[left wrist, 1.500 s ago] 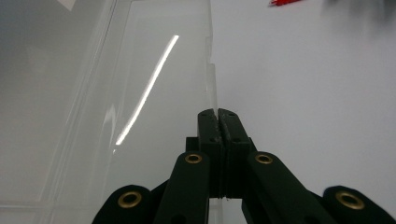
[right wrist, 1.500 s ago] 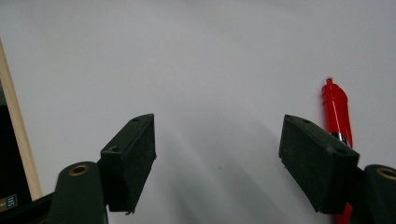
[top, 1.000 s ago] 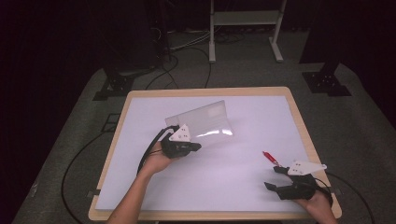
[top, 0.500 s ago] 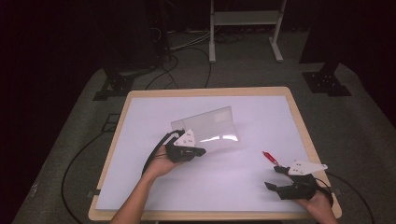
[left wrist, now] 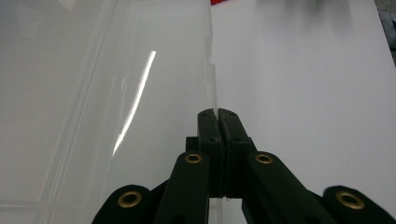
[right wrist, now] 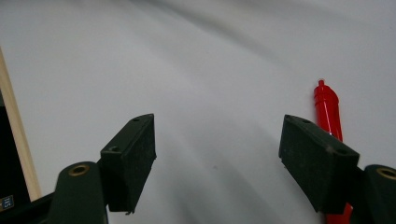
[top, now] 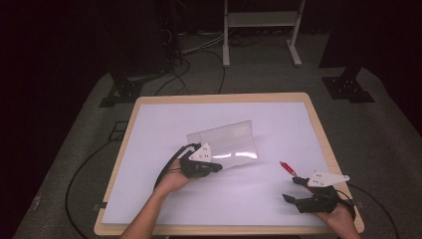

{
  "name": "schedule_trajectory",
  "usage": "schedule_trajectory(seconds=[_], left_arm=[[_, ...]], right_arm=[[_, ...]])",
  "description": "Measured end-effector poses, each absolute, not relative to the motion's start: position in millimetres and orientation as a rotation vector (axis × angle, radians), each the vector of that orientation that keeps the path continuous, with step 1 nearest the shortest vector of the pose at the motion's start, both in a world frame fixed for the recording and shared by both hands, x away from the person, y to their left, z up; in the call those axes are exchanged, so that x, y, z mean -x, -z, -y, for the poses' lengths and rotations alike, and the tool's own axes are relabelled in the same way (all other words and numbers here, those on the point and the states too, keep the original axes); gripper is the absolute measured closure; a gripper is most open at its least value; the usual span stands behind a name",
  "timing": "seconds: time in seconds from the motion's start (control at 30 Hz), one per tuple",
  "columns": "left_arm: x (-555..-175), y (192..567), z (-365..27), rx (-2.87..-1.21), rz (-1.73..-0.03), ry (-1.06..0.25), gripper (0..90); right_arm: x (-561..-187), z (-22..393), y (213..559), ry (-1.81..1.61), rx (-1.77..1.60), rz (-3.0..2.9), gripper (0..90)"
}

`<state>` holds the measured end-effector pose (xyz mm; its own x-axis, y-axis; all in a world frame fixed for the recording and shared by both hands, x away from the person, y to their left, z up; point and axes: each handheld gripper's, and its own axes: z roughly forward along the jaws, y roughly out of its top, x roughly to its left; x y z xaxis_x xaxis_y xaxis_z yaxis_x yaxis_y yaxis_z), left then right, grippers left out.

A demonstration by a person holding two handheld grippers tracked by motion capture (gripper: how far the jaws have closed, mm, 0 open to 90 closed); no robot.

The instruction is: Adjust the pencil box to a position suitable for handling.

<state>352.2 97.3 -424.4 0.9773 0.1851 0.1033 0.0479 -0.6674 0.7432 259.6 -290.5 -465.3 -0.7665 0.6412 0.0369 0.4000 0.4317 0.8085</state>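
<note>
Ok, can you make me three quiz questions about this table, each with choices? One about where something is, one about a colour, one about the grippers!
1. Where does the pen lie?
A. On the table, near the right gripper
B. Inside the clear box
C. On the floor

2. What colour is the pen?
A. Blue
B. Red
C. Green

3. What is the left gripper doing?
A. Standing wide open
B. Holding the pen
C. Shut on an edge of the clear box

Answers: 1 A, the pen lies just beyond the right gripper. 2 B, it shows bright red. 3 C, its jaws pinch the box's thin edge.
</note>
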Motion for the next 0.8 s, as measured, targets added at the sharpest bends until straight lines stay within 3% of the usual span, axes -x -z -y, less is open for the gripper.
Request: schedule_trajectory(seconds=[0.8], left_arm=[[-346.2, 448.3, -81.0, -2.342, -0.102, -0.133, 89.7]], right_arm=[[-259.9, 292.3, 465.8, -1.251, -0.912, -2.41, 26.0]])
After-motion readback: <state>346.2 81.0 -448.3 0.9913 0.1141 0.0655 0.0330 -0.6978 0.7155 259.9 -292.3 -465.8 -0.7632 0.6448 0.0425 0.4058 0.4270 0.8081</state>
